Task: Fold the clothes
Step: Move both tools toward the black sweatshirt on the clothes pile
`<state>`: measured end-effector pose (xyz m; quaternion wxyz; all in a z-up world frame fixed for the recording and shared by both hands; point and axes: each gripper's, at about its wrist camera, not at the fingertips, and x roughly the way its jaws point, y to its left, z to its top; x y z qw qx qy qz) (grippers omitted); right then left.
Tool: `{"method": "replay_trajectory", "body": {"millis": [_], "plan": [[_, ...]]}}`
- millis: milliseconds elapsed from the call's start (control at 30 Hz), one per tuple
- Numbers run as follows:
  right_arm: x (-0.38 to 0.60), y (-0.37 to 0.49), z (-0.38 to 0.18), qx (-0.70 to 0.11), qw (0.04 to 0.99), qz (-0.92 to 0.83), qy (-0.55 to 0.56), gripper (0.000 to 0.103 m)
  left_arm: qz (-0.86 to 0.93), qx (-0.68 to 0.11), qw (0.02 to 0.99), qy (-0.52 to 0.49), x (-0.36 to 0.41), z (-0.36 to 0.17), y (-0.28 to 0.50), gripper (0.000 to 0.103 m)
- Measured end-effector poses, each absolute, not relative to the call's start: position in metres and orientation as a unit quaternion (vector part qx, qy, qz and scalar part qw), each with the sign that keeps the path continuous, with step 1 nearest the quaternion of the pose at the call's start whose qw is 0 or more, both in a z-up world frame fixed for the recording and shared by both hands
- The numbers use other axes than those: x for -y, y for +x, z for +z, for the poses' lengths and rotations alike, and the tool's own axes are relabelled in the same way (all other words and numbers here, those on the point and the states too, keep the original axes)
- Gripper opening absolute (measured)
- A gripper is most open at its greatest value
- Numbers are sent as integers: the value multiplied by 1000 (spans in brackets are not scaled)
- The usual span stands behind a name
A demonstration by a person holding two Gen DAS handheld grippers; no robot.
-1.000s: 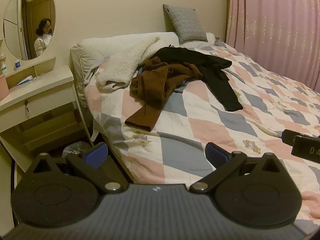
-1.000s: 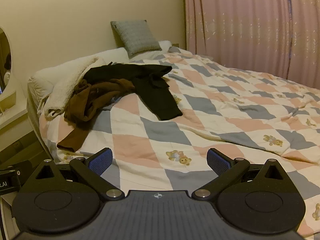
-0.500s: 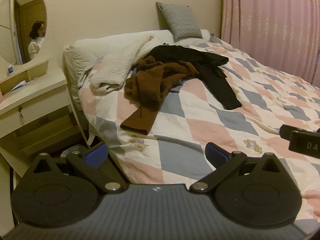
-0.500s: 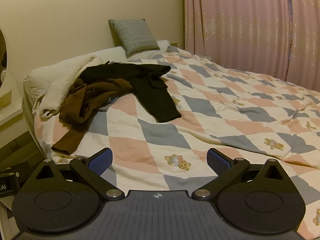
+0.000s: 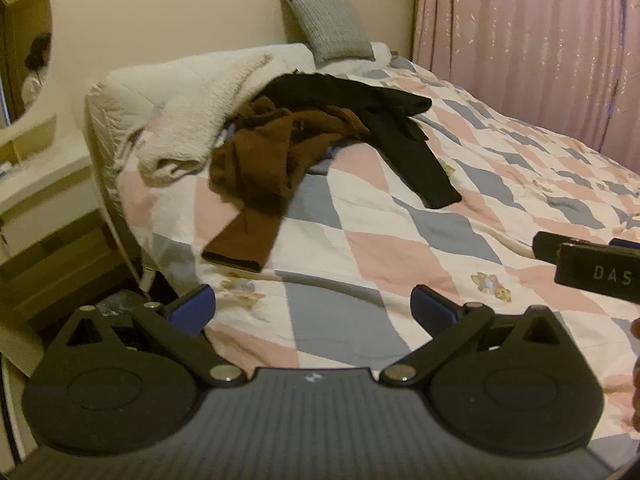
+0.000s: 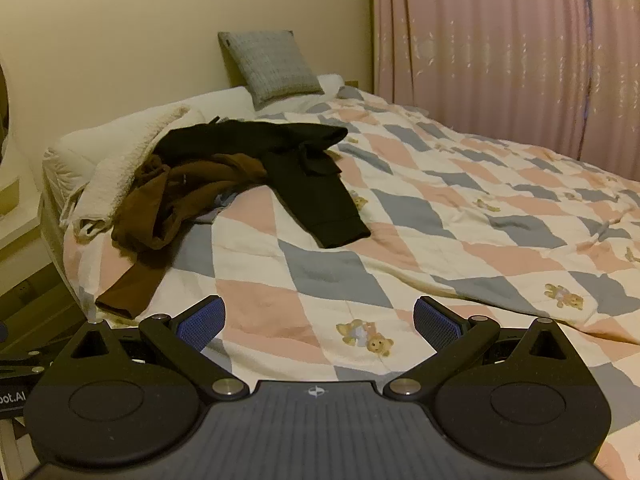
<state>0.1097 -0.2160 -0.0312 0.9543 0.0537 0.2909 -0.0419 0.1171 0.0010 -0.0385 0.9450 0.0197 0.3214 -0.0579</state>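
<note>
A crumpled brown garment (image 5: 264,168) (image 6: 168,200) lies near the head of the bed, one sleeve trailing toward the near left edge. A black garment (image 5: 384,120) (image 6: 304,172) is partly under it, a leg or sleeve stretched out to the right. A cream fleece garment (image 5: 200,120) (image 6: 120,160) sits to their left. My left gripper (image 5: 312,310) is open and empty over the bed's near edge, well short of the clothes. Likewise my right gripper (image 6: 318,320) is open and empty above the quilt; its black body (image 5: 592,264) shows at the left wrist view's right edge.
The checked pink, grey and white quilt (image 6: 440,220) covers the bed. A grey cushion (image 6: 276,66) leans on the wall at the head. Pink curtains (image 6: 520,60) hang to the right. A white dresser (image 5: 36,184) with an oval mirror (image 5: 24,48) stands to the left.
Both grippers have drifted slightly forward and rightward toward the bed; the dresser and mirror slid further left in the left wrist view. Both stayed open. The clothes have not moved.
</note>
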Motion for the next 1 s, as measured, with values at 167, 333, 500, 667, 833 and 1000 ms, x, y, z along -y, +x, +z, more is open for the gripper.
{"method": "replay_trajectory", "body": {"millis": [167,333,500,667,833,1000], "plan": [[220,133,-47,-296,954,-34,41,103,-62,-342,937,21,6,-57,142,103],[242,160,-67,-288,954,-33,68,103,-46,-368,928,26,18,-78,176,103],[268,198,-85,-270,958,-25,94,103,-37,-379,924,28,39,-94,217,103],[286,248,-91,-290,952,-13,100,103,-24,-407,913,21,54,-94,256,102],[290,280,-67,-328,941,-1,79,103,-6,-441,897,16,56,-63,279,102],[297,302,-20,-367,928,8,66,103,13,-462,887,12,55,-12,294,102]]}}
